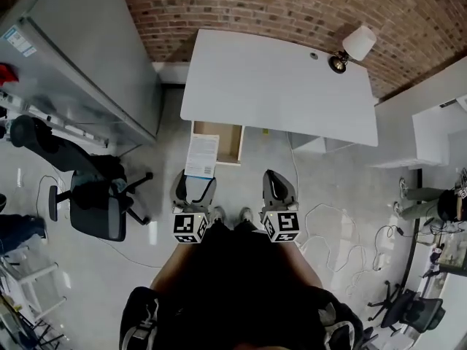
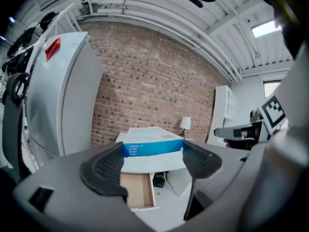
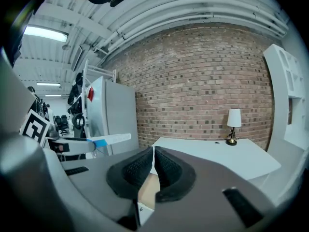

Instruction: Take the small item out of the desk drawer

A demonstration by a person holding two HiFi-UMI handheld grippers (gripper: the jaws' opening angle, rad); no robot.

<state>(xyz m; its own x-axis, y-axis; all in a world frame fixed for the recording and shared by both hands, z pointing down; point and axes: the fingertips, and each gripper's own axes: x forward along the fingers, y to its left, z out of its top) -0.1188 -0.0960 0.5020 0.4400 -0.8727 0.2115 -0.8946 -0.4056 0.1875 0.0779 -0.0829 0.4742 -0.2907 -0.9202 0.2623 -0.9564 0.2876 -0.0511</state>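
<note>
My left gripper (image 1: pixel 195 180) is shut on a small flat white box with a blue band (image 1: pixel 202 155), held up in front of the white desk (image 1: pixel 277 86). In the left gripper view the box (image 2: pixel 152 151) sits level between the two black pads (image 2: pixel 104 168). Below it the wooden desk drawer (image 2: pixel 137 190) stands pulled out; in the head view the drawer (image 1: pixel 228 141) juts from under the desk's left end. My right gripper (image 1: pixel 276 175) hovers beside the left one, its jaws (image 3: pixel 153 170) shut together with nothing between them. The box (image 3: pixel 104 141) also shows from the right gripper view.
A table lamp (image 1: pixel 355 46) stands at the desk's far right corner against the brick wall. A tall grey cabinet (image 1: pixel 80 57) and a black office chair (image 1: pixel 95 199) are at the left. Cables (image 1: pixel 332 243) lie on the floor at the right, near white shelves (image 1: pixel 438 133).
</note>
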